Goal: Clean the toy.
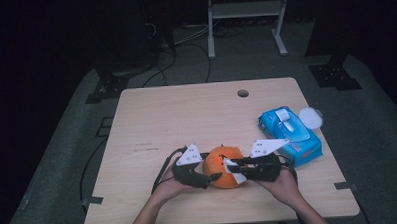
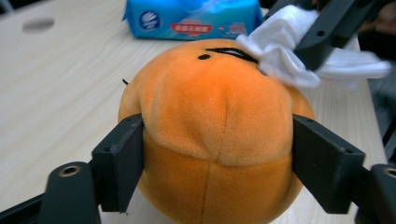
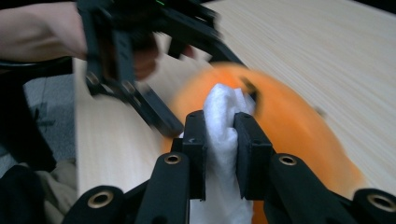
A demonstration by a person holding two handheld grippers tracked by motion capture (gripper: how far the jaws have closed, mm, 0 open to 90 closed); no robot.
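Forearms and hands enter at the near edge of the bench (image 1: pixel 151 113). Left hand-held gripper (image 1: pixel 215 177) grips the orange plush toy (image 1: pixel 223 166) from its side; in the left gripper view both jaws press into the plush on either flank, with the toy's orange body (image 2: pixel 215 116) bulging between them. Right hand-held gripper (image 1: pixel 236 168) pinches a white wipe (image 3: pixel 224 126) between its nearly closed jaws and holds it against the toy's upper surface, beside a black stitched mark (image 2: pixel 231 52). Toy rests on the bench near its front edge, midway between the two hands. Farther right lies a blue wet-wipe pack (image 1: pixel 290 134), its white lid (image 1: pixel 311 118) flipped open. A round cable hole (image 1: pixel 243 93) marks the bench's far side.
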